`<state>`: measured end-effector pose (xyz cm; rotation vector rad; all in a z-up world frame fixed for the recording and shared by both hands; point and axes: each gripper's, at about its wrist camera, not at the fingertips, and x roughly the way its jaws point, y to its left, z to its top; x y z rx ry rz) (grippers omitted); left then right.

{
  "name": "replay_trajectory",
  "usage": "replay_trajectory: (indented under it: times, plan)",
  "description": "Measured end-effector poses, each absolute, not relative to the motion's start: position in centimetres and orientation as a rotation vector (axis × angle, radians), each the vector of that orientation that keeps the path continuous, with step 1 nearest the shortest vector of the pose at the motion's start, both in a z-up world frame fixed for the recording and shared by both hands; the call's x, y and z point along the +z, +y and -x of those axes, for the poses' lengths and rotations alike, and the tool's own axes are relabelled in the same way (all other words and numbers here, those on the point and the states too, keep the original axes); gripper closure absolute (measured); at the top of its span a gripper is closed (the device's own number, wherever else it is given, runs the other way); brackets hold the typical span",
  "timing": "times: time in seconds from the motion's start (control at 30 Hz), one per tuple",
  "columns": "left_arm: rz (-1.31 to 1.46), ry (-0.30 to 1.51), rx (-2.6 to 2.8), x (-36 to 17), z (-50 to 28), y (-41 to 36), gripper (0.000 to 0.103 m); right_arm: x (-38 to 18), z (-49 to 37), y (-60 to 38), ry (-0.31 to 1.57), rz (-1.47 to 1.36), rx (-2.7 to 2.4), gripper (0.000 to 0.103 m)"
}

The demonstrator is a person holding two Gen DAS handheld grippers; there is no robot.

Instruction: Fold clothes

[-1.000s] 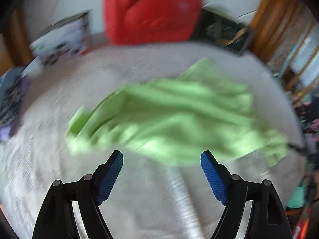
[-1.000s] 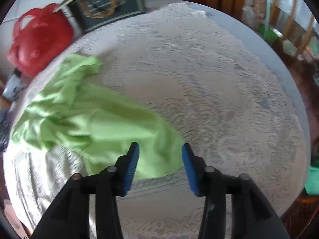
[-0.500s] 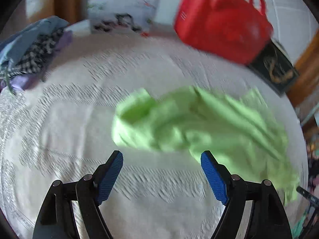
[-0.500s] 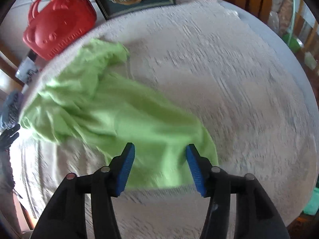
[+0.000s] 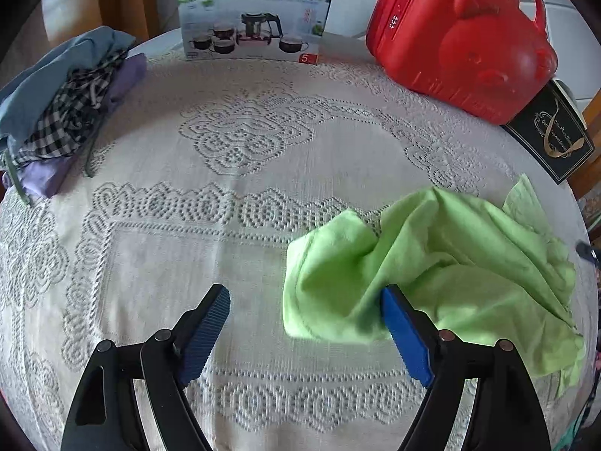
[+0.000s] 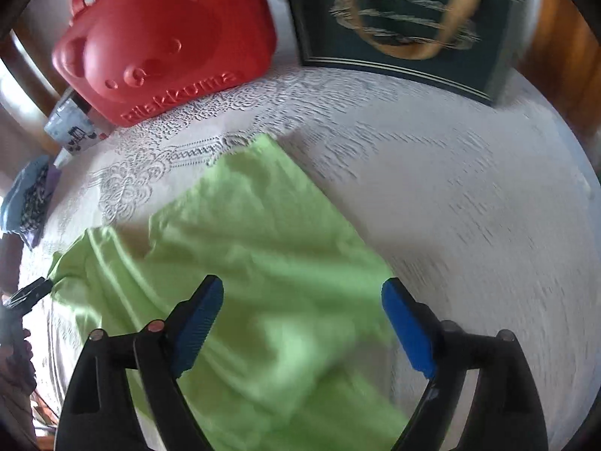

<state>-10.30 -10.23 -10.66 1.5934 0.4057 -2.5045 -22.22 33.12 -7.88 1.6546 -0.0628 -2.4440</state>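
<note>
A: Which step does this look like?

B: Getting a hold on the garment before any fold is made. The green garment (image 5: 432, 274) lies crumpled on the lace tablecloth (image 5: 233, 195), not spread flat, so no fold can be judged done yet.

A: And the grippers?

B: The left gripper (image 5: 304, 315) has its jaws spread wide with nothing clamped. The near bunched end of the garment lies just ahead of it, toward its right finger, whose pad (image 5: 403, 332) seems to lie against the cloth edge. The right gripper (image 6: 302, 317) has just been opening its jaws. They now stand wide, and green cloth (image 6: 263, 263) lies beneath and between them, but the pads do not press on it, so it is released.

A: What does the next move call for?

B: Probably each gripper must find an edge or corner, close on a thin layer, then pull apart to flatten the piece. The left one would need to shift rightward to centre the bunched end between its fingers.

A: Anything in the way?

B: The red bear-shaped case (image 5: 462, 34) and the dark box (image 6: 405, 26) stand beyond the garment, well ahead of both grippers. A pile of other clothes (image 5: 64, 109) sits far ahead and left of the left gripper.
</note>
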Motion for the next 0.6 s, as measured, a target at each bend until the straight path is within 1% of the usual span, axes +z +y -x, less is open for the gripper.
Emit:
replay_trajectory:
  times: [0.07, 0.13, 0.17, 0.23, 0.27, 0.3, 0.33, 0.4, 0.47, 0.5, 0.53, 0.57, 0.6]
  plan:
    - [-1.612, 0.417, -2.508, -11.4, 11.3, -10.2, 0.019, -9.0, 24.2, 31.7, 0.004, -1.679, -2.422, 0.016]
    - [-1.635, 0.388, -2.508, -12.1, 12.0, -9.7, 0.019, -9.9, 25.5, 30.6, 0.064, -1.691, -2.406, 0.016]
    - [-1.640, 0.326, -2.506, -12.5, 12.5, -9.2, 0.015, -10.3, 26.0, 30.1, 0.087, -1.694, -2.399, 0.016]
    - [-1.650, 0.211, -2.505, -12.9, 13.0, -8.2, 0.014, -11.1, 27.0, 29.1, 0.131, -1.698, -2.384, 0.016]
    - [-1.649, 0.147, -2.502, -13.1, 13.3, -7.6, 0.011, -11.5, 27.3, 28.7, 0.142, -1.698, -2.374, 0.016]
    - [-1.643, 0.149, -2.500, -13.2, 13.3, -7.5, 0.010, -11.9, 27.4, 28.4, 0.162, -1.696, -2.368, 0.015]
    - [-1.637, 0.167, -2.499, -13.3, 13.4, -7.6, 0.010, -12.2, 27.5, 28.0, 0.203, -1.691, -2.369, 0.011]
    - [-1.648, 0.172, -2.480, -13.4, 13.6, -7.5, 0.008, -12.6, 27.5, 27.4, 0.261, -1.681, -2.375, 0.006]
    - [-1.678, 0.189, -2.456, -13.4, 13.9, -7.5, 0.010, -12.7, 27.4, 27.3, 0.261, -1.688, -2.388, 0.006]
    - [-1.688, 0.196, -2.449, -13.2, 14.0, -7.5, 0.014, -12.7, 27.2, 27.4, 0.249, -1.687, -2.394, 0.012]
    - [-1.695, 0.203, -2.443, -12.9, 14.1, -7.4, 0.020, -12.4, 26.8, 27.3, 0.257, -1.668, -2.398, 0.030]
    - [-1.702, 0.209, -2.438, -12.6, 14.2, -7.4, 0.049, -12.0, 26.4, 27.1, 0.268, -1.649, -2.401, 0.047]
    - [-1.712, 0.244, -2.445, -12.4, 14.2, -7.2, 0.080, -11.7, 26.0, 26.8, 0.296, -1.636, -2.408, 0.090]
